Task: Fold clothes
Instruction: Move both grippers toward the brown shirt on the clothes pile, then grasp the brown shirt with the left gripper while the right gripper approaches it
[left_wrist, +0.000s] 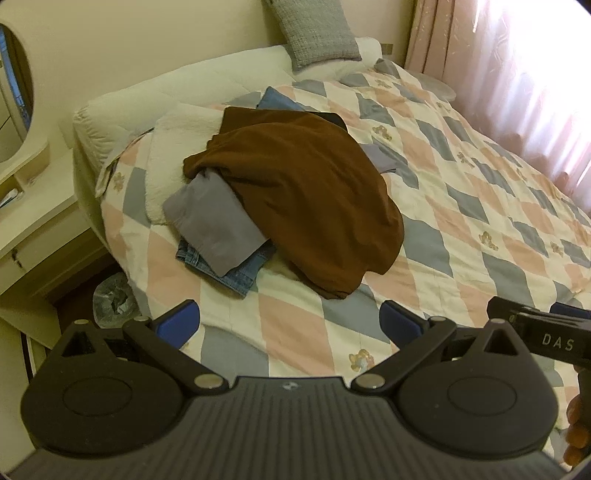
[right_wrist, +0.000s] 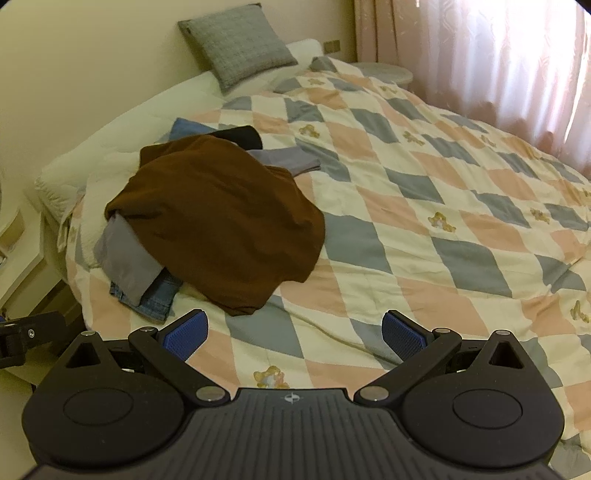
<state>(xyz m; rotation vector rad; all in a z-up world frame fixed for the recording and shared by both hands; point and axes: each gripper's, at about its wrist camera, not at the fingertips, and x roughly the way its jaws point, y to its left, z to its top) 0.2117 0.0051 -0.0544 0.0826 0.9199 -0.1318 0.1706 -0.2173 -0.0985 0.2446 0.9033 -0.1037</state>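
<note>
On quilt (right_wrist: 424, 206): one brown garment (right_wrist: 221, 221), one grey (right_wrist: 129, 262), one denim (right_wrist: 159, 295).

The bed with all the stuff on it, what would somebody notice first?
The big brown garment heaped on the checkered quilt stands out first, draped over grey cloth and jeans. Next, the grey cushion against the wall at the head of the bed, and both open grippers, left and right.

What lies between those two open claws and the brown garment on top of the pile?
Nothing visible: only bare quilt lies between each hand-held gripper, left and right, and the brown garment, which lies uncovered on top of the pile.
</note>
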